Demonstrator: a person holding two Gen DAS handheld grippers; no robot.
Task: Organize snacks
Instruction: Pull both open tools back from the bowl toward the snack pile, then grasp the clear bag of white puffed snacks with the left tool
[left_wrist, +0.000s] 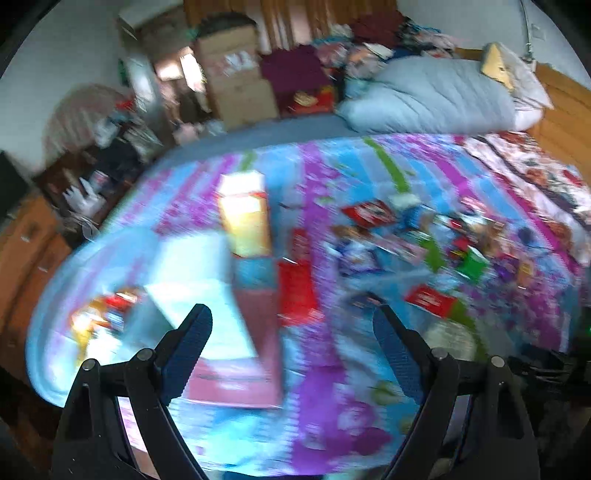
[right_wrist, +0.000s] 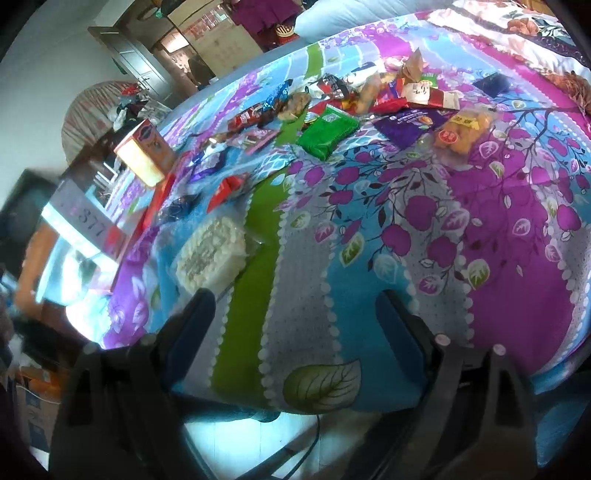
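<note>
Looking down from both wrists, I see a bed with a floral bedspread (right_wrist: 424, 229) in purple, blue and green filling most of each view; a pale blue quilt (left_wrist: 432, 96) is bunched at its far end. On the cover, towards its left edge, an open pink-sided box (left_wrist: 236, 354) lies just ahead of my left gripper (left_wrist: 291, 350), though the left view is badly smeared. An upright yellow carton (right_wrist: 142, 155) with a red top stands beyond the box. The snacks sit scattered across the middle of the spread, well beyond both tools: a round white cake (right_wrist: 212, 254) in clear wrap nearest my right gripper (right_wrist: 295, 325), a green packet (right_wrist: 327, 129) farther on, a purple packet (right_wrist: 406, 123) beside it, an orange bag (right_wrist: 461, 131) of pastries to its right, and small red wrappers (right_wrist: 227, 190) near the carton. Both grippers hang over the cover with fingers spread wide and nothing between them.
</note>
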